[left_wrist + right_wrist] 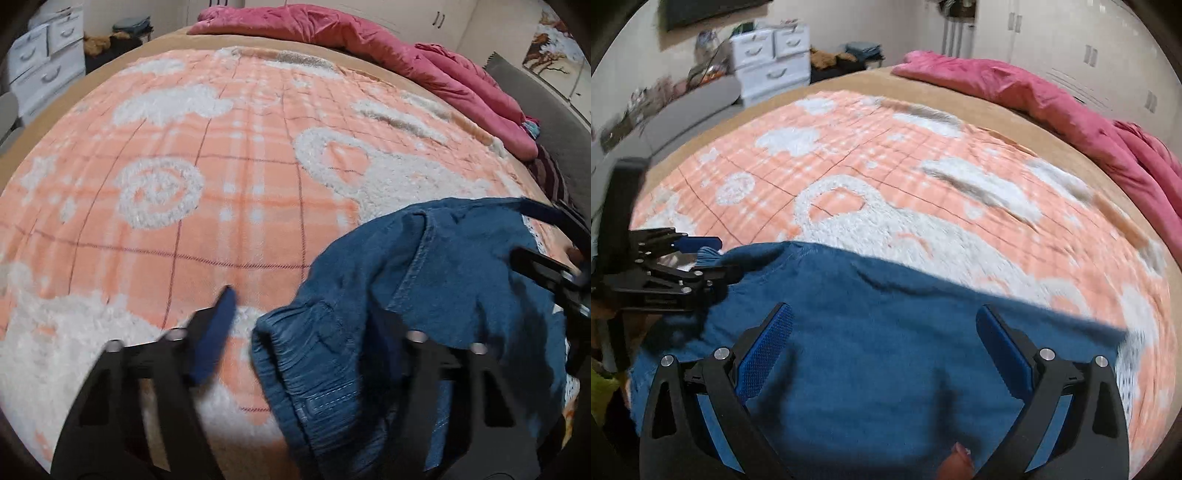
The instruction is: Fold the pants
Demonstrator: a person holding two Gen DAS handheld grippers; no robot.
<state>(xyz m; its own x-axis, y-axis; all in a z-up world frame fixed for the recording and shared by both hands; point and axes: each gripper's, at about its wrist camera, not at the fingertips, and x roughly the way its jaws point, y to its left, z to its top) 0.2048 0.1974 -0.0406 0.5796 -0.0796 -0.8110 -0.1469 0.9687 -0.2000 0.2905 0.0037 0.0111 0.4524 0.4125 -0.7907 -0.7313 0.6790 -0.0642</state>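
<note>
The right wrist view shows the blue denim pants (879,369) spread over the near part of the bed's orange-and-white blanket (886,177). The right claw (884,354) hovers above them, its fingers spread wide and pinching nothing. At the pants' left edge the left claw (709,258) has a bunch of denim between its fingers; whether the pads actually press on it I cannot tell. In the left wrist view the cloth (424,295) covers the right finger. A pink duvet (1052,96) lies along the bed's far edge.
</note>
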